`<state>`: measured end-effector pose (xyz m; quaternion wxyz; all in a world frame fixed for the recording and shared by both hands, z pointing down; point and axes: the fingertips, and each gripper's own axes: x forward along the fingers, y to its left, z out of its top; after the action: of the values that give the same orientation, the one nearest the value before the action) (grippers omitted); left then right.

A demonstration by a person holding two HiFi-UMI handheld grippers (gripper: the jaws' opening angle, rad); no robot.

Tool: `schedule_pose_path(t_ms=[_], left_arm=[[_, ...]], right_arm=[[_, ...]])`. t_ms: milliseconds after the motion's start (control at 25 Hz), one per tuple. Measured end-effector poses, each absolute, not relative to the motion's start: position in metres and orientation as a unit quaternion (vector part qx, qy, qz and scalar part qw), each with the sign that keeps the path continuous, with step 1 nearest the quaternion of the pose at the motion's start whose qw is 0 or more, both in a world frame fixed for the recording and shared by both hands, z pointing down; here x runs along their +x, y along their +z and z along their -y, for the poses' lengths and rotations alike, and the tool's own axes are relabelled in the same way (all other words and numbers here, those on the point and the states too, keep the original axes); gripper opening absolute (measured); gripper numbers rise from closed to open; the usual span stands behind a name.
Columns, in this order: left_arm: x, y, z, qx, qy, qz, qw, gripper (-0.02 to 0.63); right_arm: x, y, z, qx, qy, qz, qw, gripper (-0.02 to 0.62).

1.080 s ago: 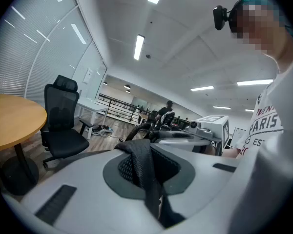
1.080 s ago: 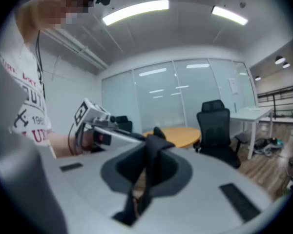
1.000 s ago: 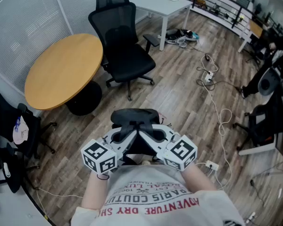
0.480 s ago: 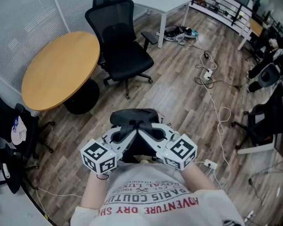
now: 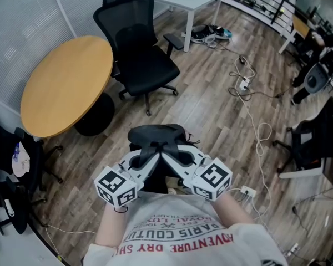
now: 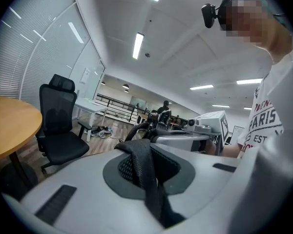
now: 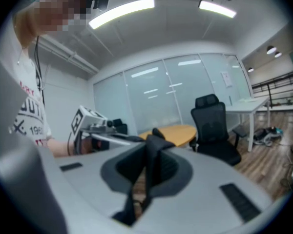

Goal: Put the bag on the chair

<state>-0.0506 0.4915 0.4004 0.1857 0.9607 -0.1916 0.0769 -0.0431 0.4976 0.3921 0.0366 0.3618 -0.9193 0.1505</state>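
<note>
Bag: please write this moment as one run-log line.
left claw: shut on strap | right claw: shut on strap | bag: held, not yet on chair

This is an office. A black swivel chair (image 5: pixel 139 54) stands beside a round wooden counter (image 5: pixel 66 85), within glass partition walls (image 7: pixel 161 91) under ceiling strip lights (image 6: pixel 138 45).

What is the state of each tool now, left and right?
Left tool: closed on a strap of the black bag.
Right tool: closed on a bag strap too.
</note>
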Motion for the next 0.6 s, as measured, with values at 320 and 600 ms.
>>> schedule_pose_path(t_ms=[320, 600], left_arm=[[-0.044, 0.415, -0.402, 0.958, 0.079, 0.178, 0.208, 0.044], [-0.042, 0.408, -0.311, 0.97, 0.073, 0.141, 0.186, 0.044]], right_arm=[[-0.038, 0.406, -0.412, 0.37, 0.179, 0.91, 0.054, 0.046], [-0.036, 0.398, -0.32, 0.375, 0.164, 0.911, 0.055, 0.046]])
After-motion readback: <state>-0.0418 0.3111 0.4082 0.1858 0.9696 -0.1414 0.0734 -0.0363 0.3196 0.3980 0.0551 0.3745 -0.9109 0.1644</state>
